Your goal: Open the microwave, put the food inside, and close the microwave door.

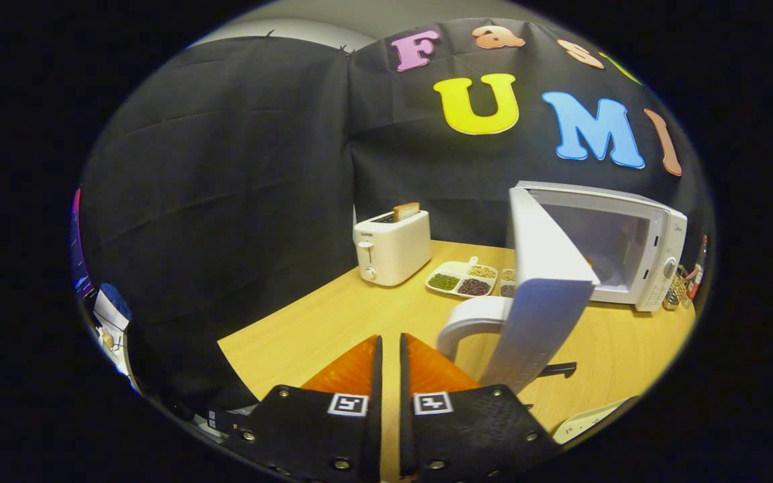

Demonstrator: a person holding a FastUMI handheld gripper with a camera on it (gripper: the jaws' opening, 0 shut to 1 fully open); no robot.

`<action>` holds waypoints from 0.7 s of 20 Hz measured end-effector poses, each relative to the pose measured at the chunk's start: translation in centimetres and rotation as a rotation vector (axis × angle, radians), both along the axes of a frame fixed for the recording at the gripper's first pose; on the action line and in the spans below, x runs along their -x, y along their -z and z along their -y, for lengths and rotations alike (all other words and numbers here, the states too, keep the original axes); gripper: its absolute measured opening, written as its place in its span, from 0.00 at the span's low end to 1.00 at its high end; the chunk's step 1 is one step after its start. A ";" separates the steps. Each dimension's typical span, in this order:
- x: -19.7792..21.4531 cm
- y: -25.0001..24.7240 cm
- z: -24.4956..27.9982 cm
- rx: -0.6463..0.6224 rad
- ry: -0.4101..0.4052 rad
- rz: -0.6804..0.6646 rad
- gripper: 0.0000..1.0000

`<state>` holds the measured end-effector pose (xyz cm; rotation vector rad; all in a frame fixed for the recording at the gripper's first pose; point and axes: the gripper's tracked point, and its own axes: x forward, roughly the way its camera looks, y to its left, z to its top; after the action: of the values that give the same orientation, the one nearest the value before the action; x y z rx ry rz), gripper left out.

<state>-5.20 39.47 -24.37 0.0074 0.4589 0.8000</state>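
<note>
gripper (390, 349) fingers pressed nearly together, empty | white boxy microwave (635, 261) far right, its white door (544, 302) swung wide, handle near fingers | risk: door swings, knocks gripper; food unlocated

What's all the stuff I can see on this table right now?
Microwave: one, white, at the far side of the table, beyond the fingers.
Microwave door: one, white with a curved handle, swung wide open toward the fingers.
Toaster: one, white, beside the microwave, a slice of bread sticking up from a slot.
Divided tray: one, white, between toaster and microwave, holding green, dark and pale beans or grains.
Table: one, light wood.
Small bottles: past the microwave's control side, too small to count.
Fingers: two, nearly together, holding nothing, just short of the door handle.
</note>
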 end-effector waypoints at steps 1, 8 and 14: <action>0.0 0.4 -0.1 0.009 -0.002 -0.006 0.07; -1.1 0.7 2.3 0.094 -0.012 0.049 0.05; -3.2 1.0 4.8 0.089 0.041 0.014 0.05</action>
<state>-2.03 34.67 -25.37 -0.0708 0.4794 0.7387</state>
